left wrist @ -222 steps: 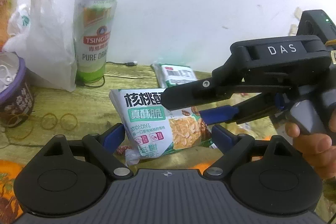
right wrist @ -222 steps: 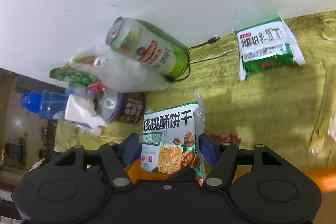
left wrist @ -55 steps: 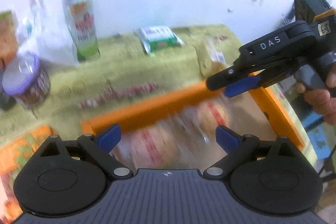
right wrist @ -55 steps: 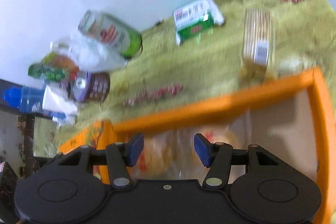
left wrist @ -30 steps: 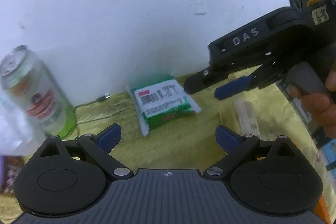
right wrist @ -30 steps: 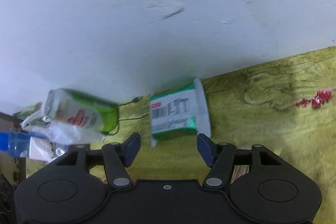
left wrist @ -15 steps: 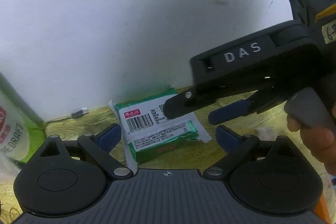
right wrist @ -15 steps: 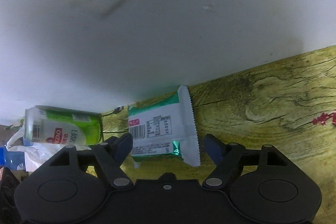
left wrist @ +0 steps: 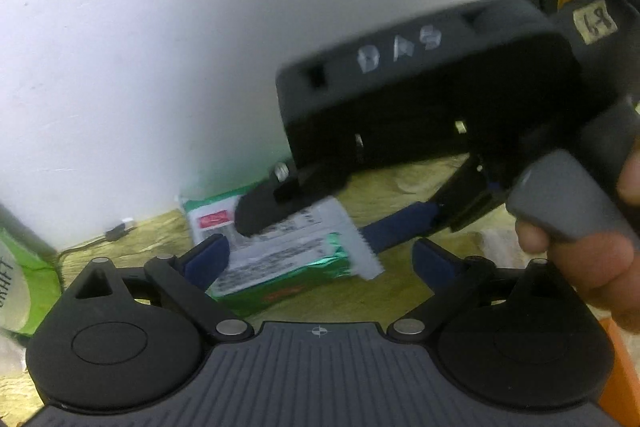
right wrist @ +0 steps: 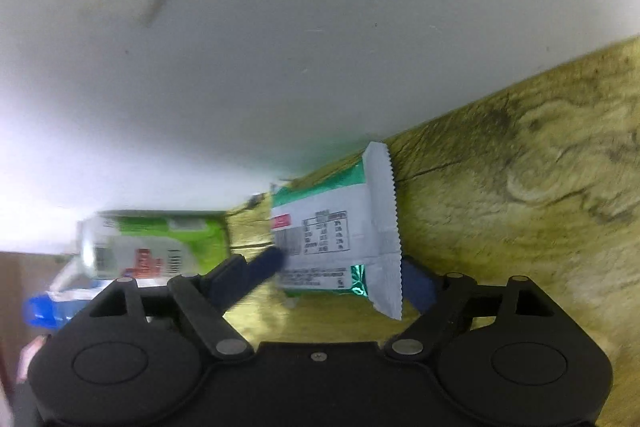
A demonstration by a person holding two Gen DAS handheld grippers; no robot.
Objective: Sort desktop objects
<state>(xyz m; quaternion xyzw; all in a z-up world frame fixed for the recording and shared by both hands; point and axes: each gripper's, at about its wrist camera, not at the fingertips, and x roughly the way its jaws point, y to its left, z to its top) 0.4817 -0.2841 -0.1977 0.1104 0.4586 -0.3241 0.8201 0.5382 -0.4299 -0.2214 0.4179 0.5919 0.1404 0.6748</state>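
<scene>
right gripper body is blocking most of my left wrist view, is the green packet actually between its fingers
Observer: Yes. In the right wrist view the green packet lies flat on the table between the right gripper's fingers. The jaws stand open and have just been opening.
Operator: either pad touching it
Observer: One fingertip sits at the packet's printed edge. The serrated seal hides the other pad, so I cannot tell contact.
Operator: anything else on that side
Observer: Past the green can there is something blue, blurred, perhaps a bottle top.
</scene>
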